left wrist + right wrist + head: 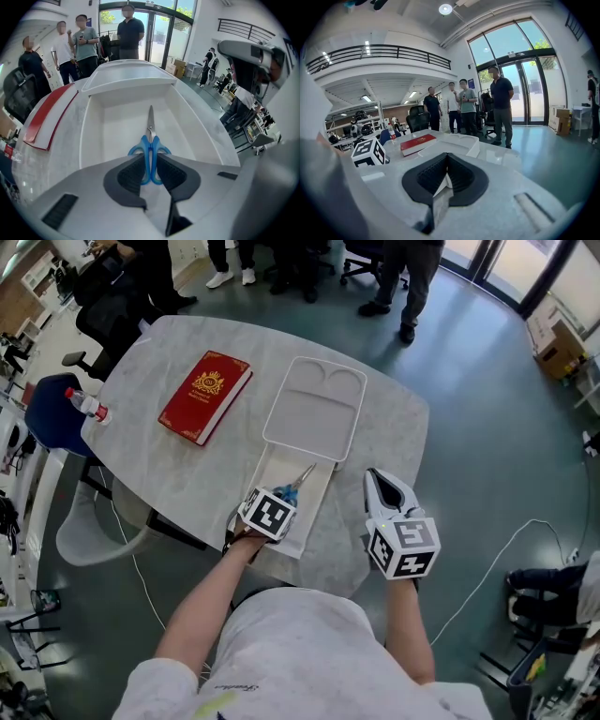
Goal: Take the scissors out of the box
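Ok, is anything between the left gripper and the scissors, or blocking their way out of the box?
Nothing visible. The left gripper has its pads against the blue handles of the scissors. They lie alone in the box, which is open on top, its lid folded back beyond it.

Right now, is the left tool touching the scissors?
Touching. The left gripper view shows the left tool closed on the blue handles of the scissors, both pads against them with no gap.

Blue scissors (151,133) handle loops partly hidden behind left claw (150,161) pads. Head view's top edge crops onlookers (410,282) to legs. Bottle (89,406) label too small to read.
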Available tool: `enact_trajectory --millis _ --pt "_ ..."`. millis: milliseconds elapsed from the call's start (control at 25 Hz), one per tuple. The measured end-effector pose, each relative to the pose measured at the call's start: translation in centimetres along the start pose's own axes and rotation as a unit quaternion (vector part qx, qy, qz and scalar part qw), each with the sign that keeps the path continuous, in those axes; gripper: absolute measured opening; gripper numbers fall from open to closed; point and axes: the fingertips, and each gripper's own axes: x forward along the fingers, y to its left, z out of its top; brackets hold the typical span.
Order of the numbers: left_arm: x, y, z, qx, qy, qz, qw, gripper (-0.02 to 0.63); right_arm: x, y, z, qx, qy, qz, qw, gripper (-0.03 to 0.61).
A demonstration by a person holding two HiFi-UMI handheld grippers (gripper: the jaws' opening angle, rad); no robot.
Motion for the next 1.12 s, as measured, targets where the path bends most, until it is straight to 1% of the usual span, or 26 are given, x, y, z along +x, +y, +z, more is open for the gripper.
enact_trajectory --millis 160,400,560,680,840,1120 --pt "-0.7 0.1 -0.6 -0.009 -0.007 0.004 0.9999 0.078 -0.4 0.1 0.1 -0.001 -0.002 -0.003 1.0 0.006" --pt "-2.7 0.4 -0.2 -0.004 -0.04 0.011 0.9991 0.077 -1.1 0.9 0.1 -0.002 -0.005 -0.01 1.0 0.005" --pt "-3.6 0.5 -0.7 0.0 -0.053 0.01 0.9986 0.078 -1.7 1.6 0.2 -0.005 -0.009 -0.019 1.0 0.006" --pt "-4.9 0.8 -0.5 0.001 -0.075 0.014 0.9971 0.077 -2.1 2.1 0.3 -0.006 -0.013 -0.026 1.0 0.005" --pt "-6.8 0.9 -0.6 -0.003 -0.1 0.011 0.9949 0.077 -2.8 2.6 0.6 -0.007 -0.018 -0.038 0.999 0.006" --pt "-11.1 2.0 -0.1 -0.019 -0.165 0.019 0.9859 0.078 -4.2 3.5 0.9 -0.012 -0.028 -0.057 0.998 0.006"
